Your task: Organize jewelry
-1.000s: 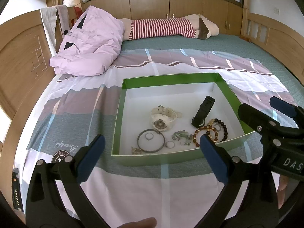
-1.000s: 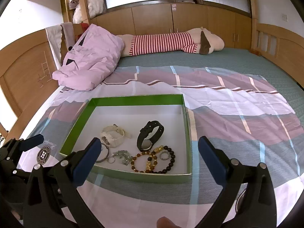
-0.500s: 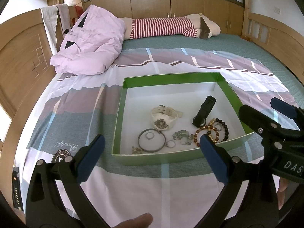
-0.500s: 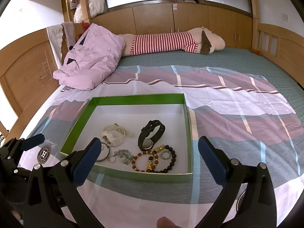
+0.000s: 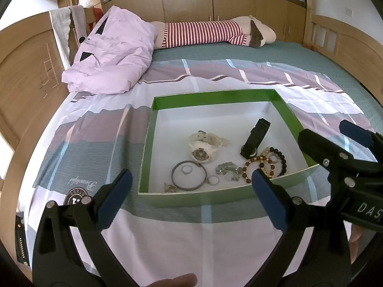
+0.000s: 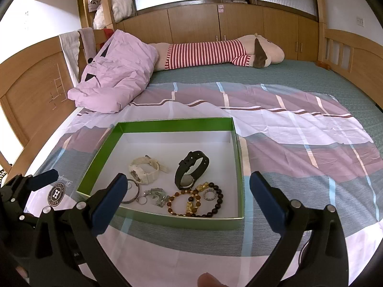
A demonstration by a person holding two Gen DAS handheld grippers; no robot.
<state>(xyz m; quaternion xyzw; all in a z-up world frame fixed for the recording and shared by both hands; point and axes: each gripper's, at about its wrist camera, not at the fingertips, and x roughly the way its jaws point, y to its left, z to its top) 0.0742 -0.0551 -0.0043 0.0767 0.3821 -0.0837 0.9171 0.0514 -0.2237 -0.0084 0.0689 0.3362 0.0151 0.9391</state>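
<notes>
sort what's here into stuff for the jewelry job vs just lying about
For the job: green box, white watch, black watch, bead bracelets, bangle, rings.
Lying about: pink duvet, striped plush, bedsheet.

My left wrist camera looks forward past my left gripper [image 5: 191, 191], down onto the green tray [image 5: 146, 143] just ahead. My right wrist camera sits beside it, facing likewise past my right gripper [image 6: 186, 195]. Both share the tray and the bed beyond.

"DAS" on right gripper [image 5: 354, 141], "H" logo on sheet [image 6: 56, 194]
</notes>
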